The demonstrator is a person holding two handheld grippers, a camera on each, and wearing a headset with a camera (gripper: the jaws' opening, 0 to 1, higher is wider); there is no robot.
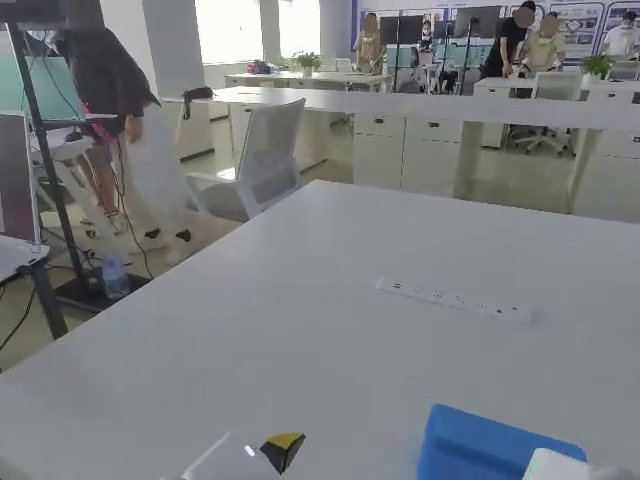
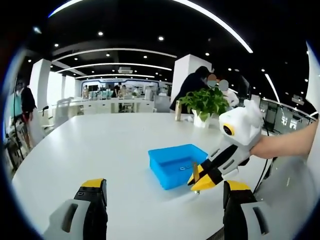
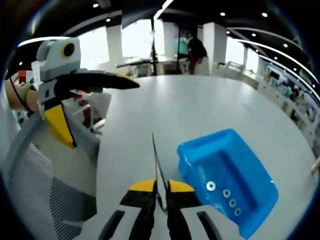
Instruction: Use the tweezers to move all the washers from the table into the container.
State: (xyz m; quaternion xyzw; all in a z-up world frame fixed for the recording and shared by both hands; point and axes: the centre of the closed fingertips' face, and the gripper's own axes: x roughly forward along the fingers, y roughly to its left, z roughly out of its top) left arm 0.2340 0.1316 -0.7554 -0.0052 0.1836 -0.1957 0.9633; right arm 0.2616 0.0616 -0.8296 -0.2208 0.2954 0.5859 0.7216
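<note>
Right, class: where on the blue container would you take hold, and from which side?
I'd pinch the blue container by its thin raised rim from above, one jaw inside, one outside: it sits upright, open-topped, washers low on its floor.

- White worktop [image 1: 300, 330]: smooth, with a faint satin sheen.
- Blue container [image 3: 192, 165]: glossy, smooth plastic.
- Small washers [image 3: 211, 186]: bright, shiny metal.
- Thin tweezers [image 3: 156, 155]: dark, smooth metal.
</note>
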